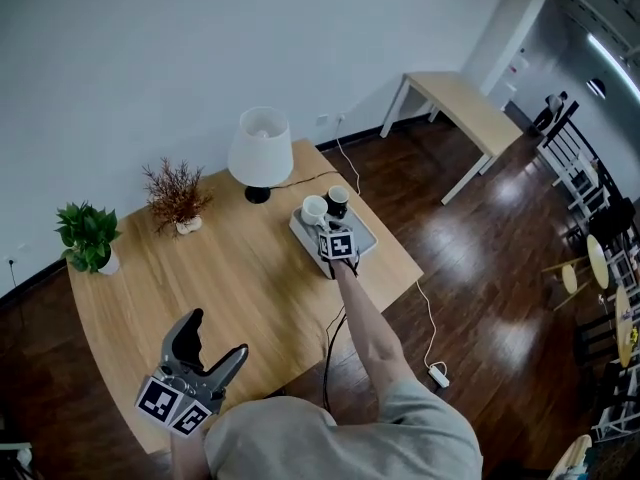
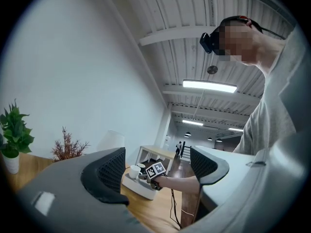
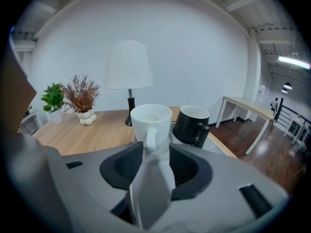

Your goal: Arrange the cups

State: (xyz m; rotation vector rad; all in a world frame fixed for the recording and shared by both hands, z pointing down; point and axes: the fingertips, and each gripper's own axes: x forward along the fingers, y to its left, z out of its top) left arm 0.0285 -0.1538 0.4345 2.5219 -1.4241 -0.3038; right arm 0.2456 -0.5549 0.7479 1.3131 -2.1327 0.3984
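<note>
A white cup [image 1: 314, 208] and a black cup [image 1: 338, 200] stand side by side on a grey tray [image 1: 367, 238] at the right side of the wooden table [image 1: 240, 278]. My right gripper [image 1: 323, 227] reaches onto the tray from the near side. In the right gripper view the white cup [image 3: 151, 123] stands upright just ahead of the right gripper [image 3: 155, 157], its handle at the gap between the open jaws; the pads do not press it. The black cup [image 3: 191, 124] is to its right. My left gripper [image 1: 216, 336] is open and empty, held level at the table's near edge.
A white table lamp [image 1: 261, 148] stands just behind the tray. A dried plant in a vase [image 1: 177, 196] and a green potted plant [image 1: 90, 236] are at the back left. A cable [image 1: 428, 328] runs to the floor. A second table [image 1: 465, 108] stands farther off.
</note>
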